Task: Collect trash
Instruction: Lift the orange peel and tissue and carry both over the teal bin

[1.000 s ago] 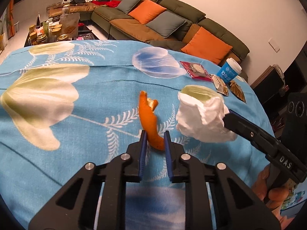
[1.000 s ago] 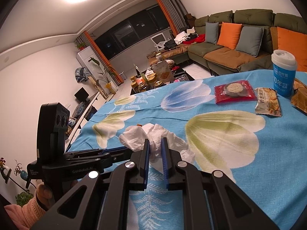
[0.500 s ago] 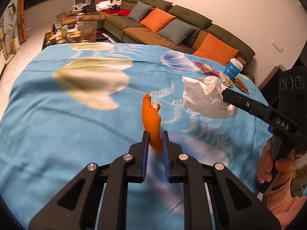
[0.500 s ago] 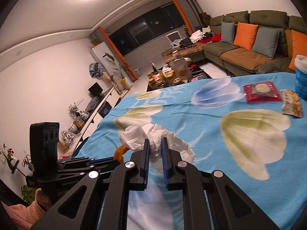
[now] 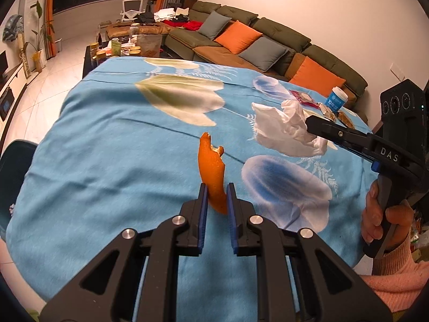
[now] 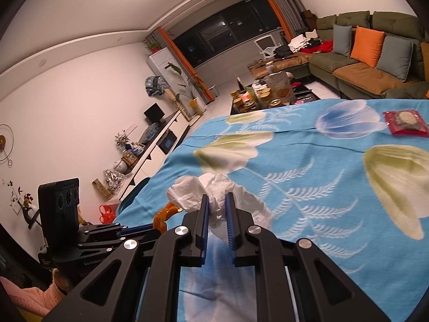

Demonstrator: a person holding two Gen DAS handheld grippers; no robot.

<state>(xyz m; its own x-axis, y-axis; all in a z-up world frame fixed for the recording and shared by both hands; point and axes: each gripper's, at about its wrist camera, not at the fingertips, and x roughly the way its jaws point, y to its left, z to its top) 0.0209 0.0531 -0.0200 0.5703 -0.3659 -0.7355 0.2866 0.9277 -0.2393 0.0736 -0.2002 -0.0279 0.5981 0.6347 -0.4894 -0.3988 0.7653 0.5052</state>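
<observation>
My left gripper [image 5: 216, 187] is shut on a strip of orange peel [image 5: 211, 169] and holds it upright above the blue floral tablecloth [image 5: 107, 147]. My right gripper [image 6: 216, 201] is shut on a crumpled white tissue [image 6: 214, 196], also lifted off the cloth. In the left wrist view the tissue [image 5: 284, 131] hangs from the right gripper's fingers [image 5: 327, 128] to the right of the peel. In the right wrist view the peel [image 6: 165, 213] shows at the lower left, in the left gripper.
Snack packets [image 5: 304, 98] and a blue-and-white cup [image 5: 337, 100] lie at the table's far right. A red packet [image 6: 405, 122] shows in the right wrist view. A dark chair [image 5: 13, 166] stands at the table's left edge. A sofa [image 5: 254, 45] and cluttered coffee table [image 5: 126, 48] lie beyond.
Both grippers have risen and drawn back toward the near left side of the table, carrying the peel and the tissue. Both have stayed shut.
</observation>
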